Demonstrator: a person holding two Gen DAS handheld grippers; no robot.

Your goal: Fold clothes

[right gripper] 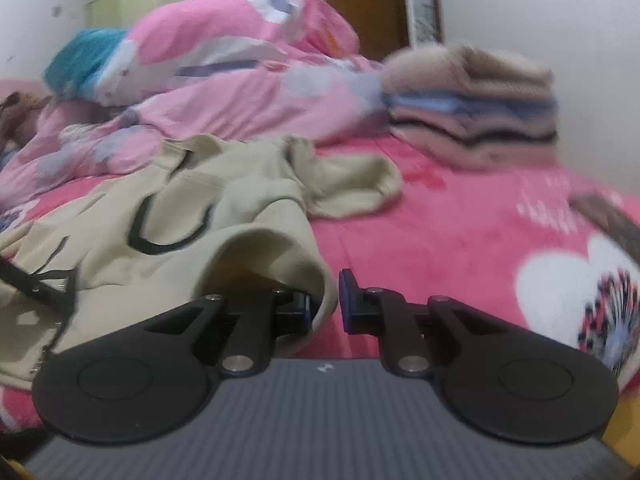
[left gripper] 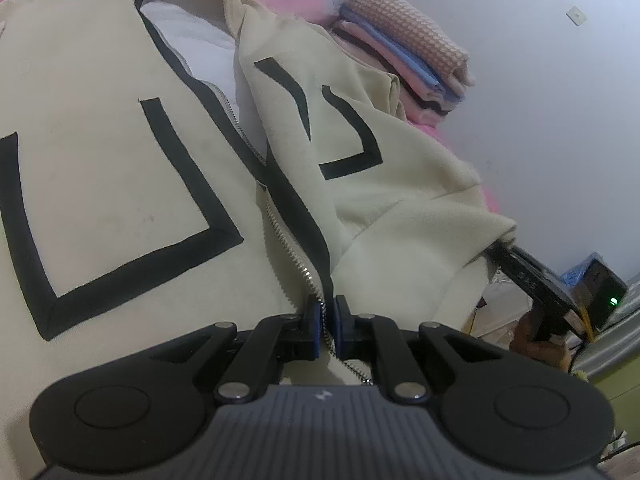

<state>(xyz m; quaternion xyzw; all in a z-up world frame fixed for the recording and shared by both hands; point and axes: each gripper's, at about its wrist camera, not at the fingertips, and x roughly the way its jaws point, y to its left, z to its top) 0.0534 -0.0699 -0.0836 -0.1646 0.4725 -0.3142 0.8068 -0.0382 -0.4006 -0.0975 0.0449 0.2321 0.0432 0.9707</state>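
Observation:
A cream zip jacket [left gripper: 120,160] with black stripes lies front up on the pink bed, its zipper partly undone. My left gripper [left gripper: 328,320] is shut on the jacket's bottom hem at the zipper [left gripper: 298,264]. To the right, my right gripper [left gripper: 500,248] meets a lifted corner of the hem. In the right wrist view the jacket [right gripper: 240,208] is rumpled on the left. A fold of its hem sits between the pads of my right gripper [right gripper: 326,306], which is shut on it.
A stack of folded clothes [left gripper: 404,52] sits at the bed's far end by the wall, also seen as the stack [right gripper: 476,120]. A bunched pink quilt [right gripper: 240,80] lies behind the jacket. Pink sheet [right gripper: 460,240] stretches to the right.

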